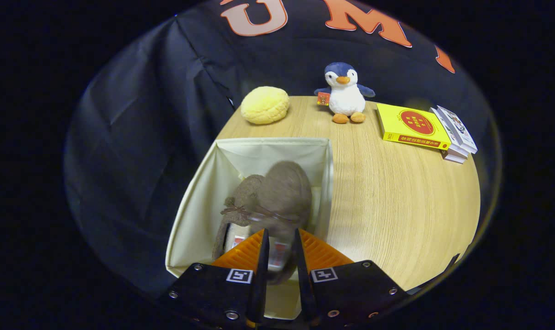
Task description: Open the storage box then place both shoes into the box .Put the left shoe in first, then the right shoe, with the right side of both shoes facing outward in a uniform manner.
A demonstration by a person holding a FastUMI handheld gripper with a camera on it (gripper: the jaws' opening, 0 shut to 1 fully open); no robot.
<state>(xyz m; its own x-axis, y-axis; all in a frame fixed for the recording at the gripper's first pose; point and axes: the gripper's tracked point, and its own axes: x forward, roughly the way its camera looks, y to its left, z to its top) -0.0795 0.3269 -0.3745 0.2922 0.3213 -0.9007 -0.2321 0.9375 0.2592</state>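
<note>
An open cream fabric storage box (195, 215) stands at the left edge of the wooden table (396, 206). Two brown fuzzy shoes are inside it, side by side, toes pointing away from me. The left shoe (241, 197) lies against the box's left wall and has a small bow. The right shoe (286, 190) looks blurred and sits higher. My gripper (280, 240) hangs over the near end of the box. Its fingers stand close together, with the heel collar and pale lining of the right shoe pinched between them.
Beyond the box, at the table's far edge, lie a yellow plush bun (264, 105) and an upright penguin toy (345, 94). A yellow book (413, 126) and a small stack of books (456, 135) are at the far right. Bare tabletop lies right of the box.
</note>
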